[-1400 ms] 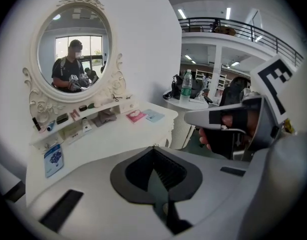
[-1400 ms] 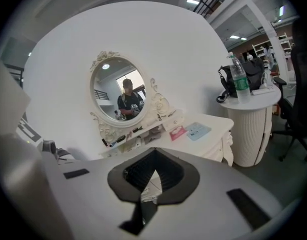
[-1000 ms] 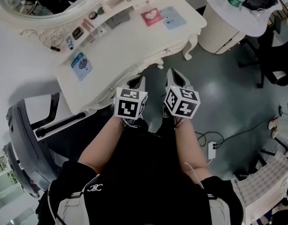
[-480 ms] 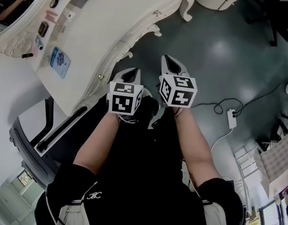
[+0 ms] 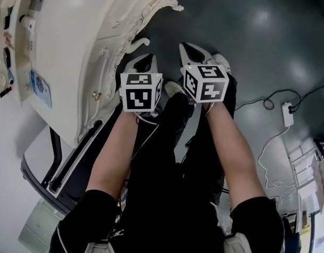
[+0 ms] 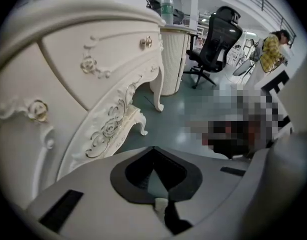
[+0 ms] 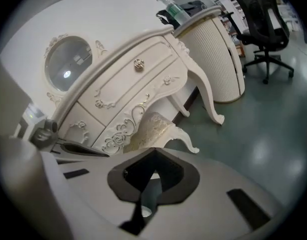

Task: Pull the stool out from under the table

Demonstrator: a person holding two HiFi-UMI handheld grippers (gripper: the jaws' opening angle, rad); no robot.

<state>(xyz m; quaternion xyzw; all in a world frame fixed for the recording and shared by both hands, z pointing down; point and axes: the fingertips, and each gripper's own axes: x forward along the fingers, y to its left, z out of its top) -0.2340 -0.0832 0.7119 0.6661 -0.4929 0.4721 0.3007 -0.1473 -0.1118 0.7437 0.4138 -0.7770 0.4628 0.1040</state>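
The stool point(image 7: 154, 126) is white and carved, with a gold cushion, and sits tucked under the ornate white dressing table point(image 7: 136, 86). One curled stool leg point(image 5: 137, 43) pokes out just ahead of my left gripper point(image 5: 144, 61). In the left gripper view the stool point(image 6: 124, 124) lies just beyond the jaws, which are closed on nothing. My right gripper point(image 5: 190, 50) hangs over the grey floor beside it, shut and empty, apart from the stool. The person's legs and shoes are below both grippers.
A ribbed white round side table point(image 7: 216, 59) with a water bottle point(image 6: 166, 6) stands right of the dressing table. Behind it is a black office chair point(image 6: 213, 39). A power strip point(image 5: 287, 115) with cables lies on the floor at right. A black-framed machine point(image 5: 62, 157) sits at left.
Both grippers have sunk from tabletop height toward the floor. The tabletop has slid up and left out of view, and the stool's leg now shows beside the left gripper.
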